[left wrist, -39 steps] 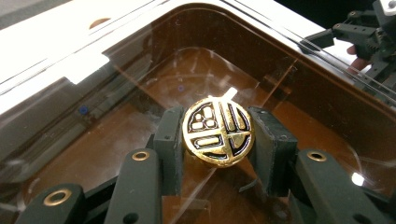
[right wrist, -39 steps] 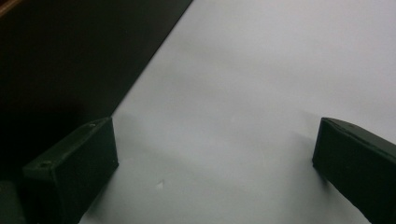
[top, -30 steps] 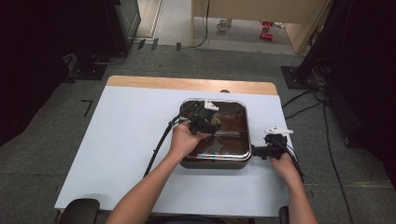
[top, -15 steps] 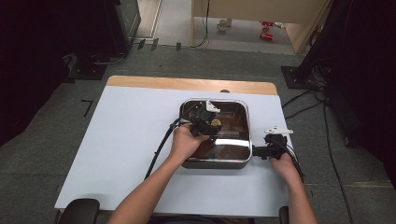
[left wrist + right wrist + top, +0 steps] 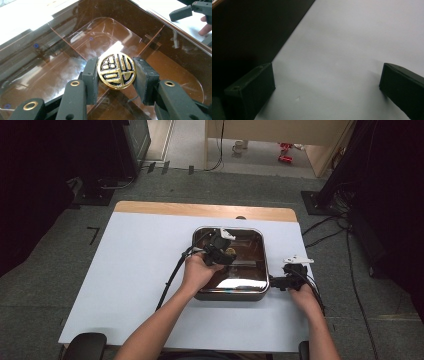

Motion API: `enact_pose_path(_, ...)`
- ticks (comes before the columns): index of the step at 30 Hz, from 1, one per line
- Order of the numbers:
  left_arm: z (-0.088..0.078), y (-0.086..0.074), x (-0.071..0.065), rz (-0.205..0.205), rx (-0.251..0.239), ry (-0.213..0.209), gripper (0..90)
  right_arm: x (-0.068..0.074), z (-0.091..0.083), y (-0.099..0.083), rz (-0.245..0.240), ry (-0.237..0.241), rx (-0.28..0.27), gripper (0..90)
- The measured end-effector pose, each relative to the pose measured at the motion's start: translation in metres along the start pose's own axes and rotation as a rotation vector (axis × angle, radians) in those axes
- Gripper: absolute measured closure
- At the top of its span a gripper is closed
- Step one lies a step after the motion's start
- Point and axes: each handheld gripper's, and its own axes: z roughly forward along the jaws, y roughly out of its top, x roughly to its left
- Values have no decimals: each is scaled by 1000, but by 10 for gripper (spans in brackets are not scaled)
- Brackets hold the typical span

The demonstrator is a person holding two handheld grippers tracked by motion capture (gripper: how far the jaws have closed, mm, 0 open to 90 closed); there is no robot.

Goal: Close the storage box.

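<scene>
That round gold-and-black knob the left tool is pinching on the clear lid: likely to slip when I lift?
Possibly. The knob looks hard and glossy, and the left tool holds it only by its rounded edges, so it may twist or slide. The lid looks like rigid glass: probably heavy, breakable, and prone to swinging from one central grip.

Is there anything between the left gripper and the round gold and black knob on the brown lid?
Nothing visible does. The left gripper already has the round knob between its pads, one on each side of it, above the brown glass lid. The right gripper is open beside the pan.
</scene>
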Motion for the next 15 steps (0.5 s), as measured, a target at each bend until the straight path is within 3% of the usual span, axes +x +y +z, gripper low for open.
enact_pose_path(7,0,0,2,-21,2,-17,593,0,0,0,-1,0,1,0)
enact_pose_path(15,-1,6,3,-39,36,-26,595,0,0,0,0,0,1,0)
